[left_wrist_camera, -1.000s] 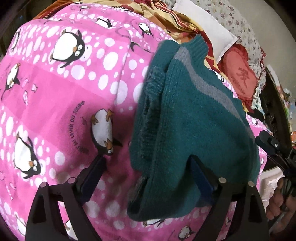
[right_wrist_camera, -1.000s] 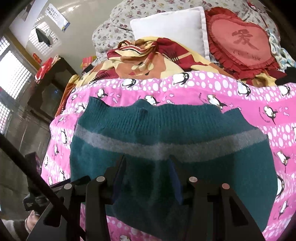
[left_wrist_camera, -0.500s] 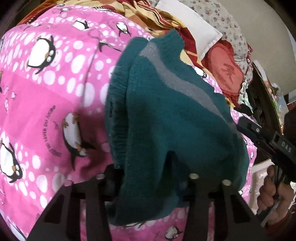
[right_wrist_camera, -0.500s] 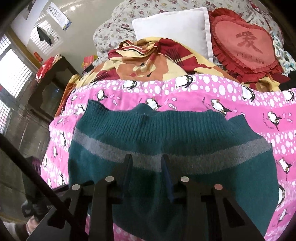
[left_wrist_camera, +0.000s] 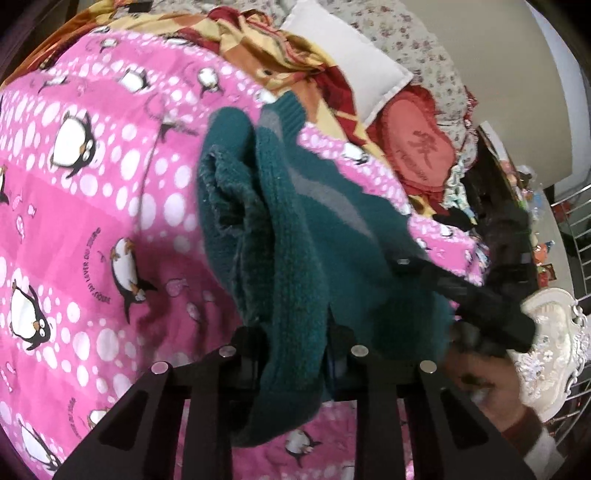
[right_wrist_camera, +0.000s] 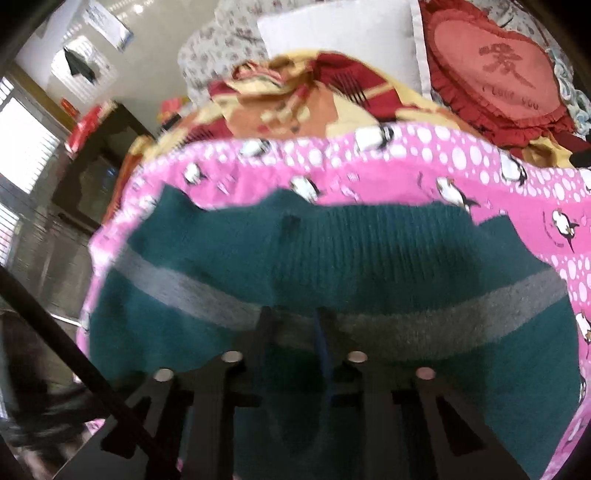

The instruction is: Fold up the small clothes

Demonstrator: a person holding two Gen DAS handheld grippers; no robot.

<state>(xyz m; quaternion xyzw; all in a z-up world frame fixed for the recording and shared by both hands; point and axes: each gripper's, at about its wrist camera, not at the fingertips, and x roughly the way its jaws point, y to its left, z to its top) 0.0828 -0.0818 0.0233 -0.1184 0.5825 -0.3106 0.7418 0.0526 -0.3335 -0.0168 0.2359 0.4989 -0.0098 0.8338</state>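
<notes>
A small teal knit sweater [left_wrist_camera: 295, 236] with a grey stripe lies on the pink penguin blanket [left_wrist_camera: 92, 192]. My left gripper [left_wrist_camera: 293, 332] is shut on its near edge, which is lifted and bunched between the fingers. In the right wrist view the sweater [right_wrist_camera: 369, 258] spreads wide across the blanket [right_wrist_camera: 424, 162], and my right gripper [right_wrist_camera: 291, 317] is shut on its near edge by the grey stripe. The right gripper's black body [left_wrist_camera: 480, 302] and the hand holding it also show in the left wrist view.
A crumpled red and yellow blanket [right_wrist_camera: 314, 96], a white pillow [right_wrist_camera: 343, 33] and a red heart cushion [right_wrist_camera: 498, 74] lie beyond the pink blanket. A dark cabinet [right_wrist_camera: 99, 170] stands at the left. A white ornate piece of furniture [left_wrist_camera: 554, 332] is at the right.
Both grippers closed on the sweater's near edge. The left gripper has lifted and bunched its side, and the right gripper has come closer to it.
</notes>
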